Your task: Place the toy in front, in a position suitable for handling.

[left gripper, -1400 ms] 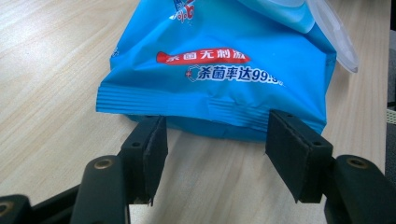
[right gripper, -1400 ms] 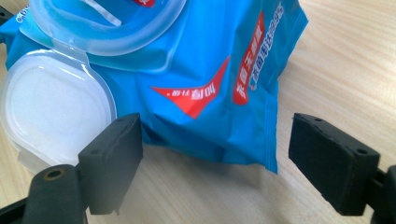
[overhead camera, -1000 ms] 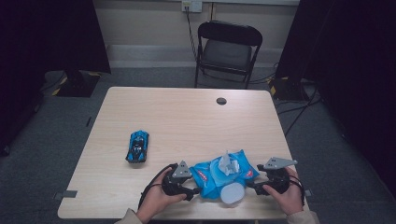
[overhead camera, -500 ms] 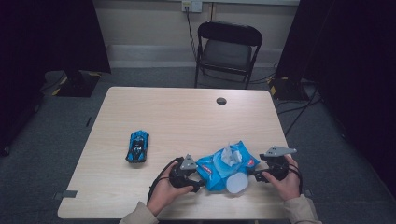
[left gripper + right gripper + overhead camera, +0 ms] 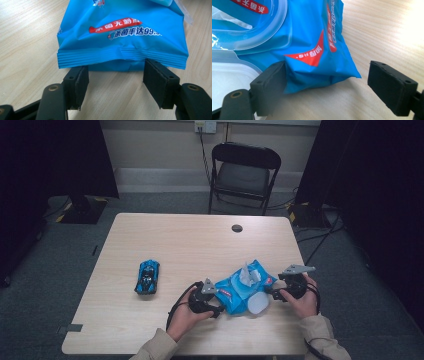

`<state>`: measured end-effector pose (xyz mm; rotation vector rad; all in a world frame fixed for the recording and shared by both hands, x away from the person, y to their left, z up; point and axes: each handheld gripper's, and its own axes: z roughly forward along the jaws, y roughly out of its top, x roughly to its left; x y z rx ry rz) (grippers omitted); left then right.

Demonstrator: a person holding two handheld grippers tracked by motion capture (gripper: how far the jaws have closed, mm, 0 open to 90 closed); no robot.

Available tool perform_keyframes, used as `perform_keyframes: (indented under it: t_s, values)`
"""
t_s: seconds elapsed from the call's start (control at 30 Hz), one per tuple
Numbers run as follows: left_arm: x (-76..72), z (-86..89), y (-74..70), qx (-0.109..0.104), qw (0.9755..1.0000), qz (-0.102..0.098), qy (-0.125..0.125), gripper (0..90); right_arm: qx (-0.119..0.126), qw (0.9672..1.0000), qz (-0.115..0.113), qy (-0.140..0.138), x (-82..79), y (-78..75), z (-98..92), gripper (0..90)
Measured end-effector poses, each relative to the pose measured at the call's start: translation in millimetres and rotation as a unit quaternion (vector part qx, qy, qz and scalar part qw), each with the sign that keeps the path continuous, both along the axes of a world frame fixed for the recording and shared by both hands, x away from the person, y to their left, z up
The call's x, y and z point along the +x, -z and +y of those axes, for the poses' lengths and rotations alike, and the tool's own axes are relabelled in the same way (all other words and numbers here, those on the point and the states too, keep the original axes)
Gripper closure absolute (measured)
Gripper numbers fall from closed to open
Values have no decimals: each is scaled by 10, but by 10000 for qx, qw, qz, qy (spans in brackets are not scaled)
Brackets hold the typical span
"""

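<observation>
High view: blue wipes pack [image 5: 245, 287] lying flat on the wooden worktop [image 5: 190, 245] near its front edge, between the 2 grippers. White flip lid [image 5: 258, 304] hinged open toward the front edge; white wipe [image 5: 247, 274] sticking up from the opening. Left gripper [image 5: 216, 307] just beside the pack's left end, right gripper [image 5: 272, 292] just beside its right end, each borne by a hand [image 5: 182, 317] entering from the bottom. Finger state not readable from this height. Blue toy car [image 5: 148, 277] well apart to the left, clear of both arms. Small dark round insert [image 5: 237, 228] toward the worktop's far edge; black folding chair [image 5: 244, 175] behind it on the floor. Nothing between either gripper and the pack.

Left gripper view: 2 black fingers [image 5: 79, 86] spread wide, bare worktop between them. Crimped end seal of the pack [image 5: 120, 37] just ahead of the fingertips, spanning the gap; tips at or almost at the seal edge, contact not certain. No squeeze on the pack. Red banner with white lettering across the pack face.

Right gripper view: 2 fingers [image 5: 393, 86] spread wide. Corner of the pack [image 5: 317, 42] reaching into the gap, lying against the left-hand finger; right-hand finger well apart from it, over bare worktop. No pinch. Translucent lid frame [image 5: 262, 35] and open lid [image 5: 227, 75] at the left edge.
</observation>
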<state>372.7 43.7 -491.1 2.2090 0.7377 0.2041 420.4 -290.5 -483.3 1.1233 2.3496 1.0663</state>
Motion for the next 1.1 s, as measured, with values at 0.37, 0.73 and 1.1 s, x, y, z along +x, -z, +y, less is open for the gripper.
perform_keyframes:
  t_s: [0.37,0.73,1.1]
  values:
    - [-64,121,-76,50,9999,-87,50,300,87,9991,-251,-332,-365,-211,142,163]
    - [-132,155,-89,57,9995,-292,78,288,22,9970,-53,-766,-787,-160,509,146]
    - [19,74,-33,-81,9999,-71,-31,318,-495,9953,-198,-804,-790,-48,787,145]
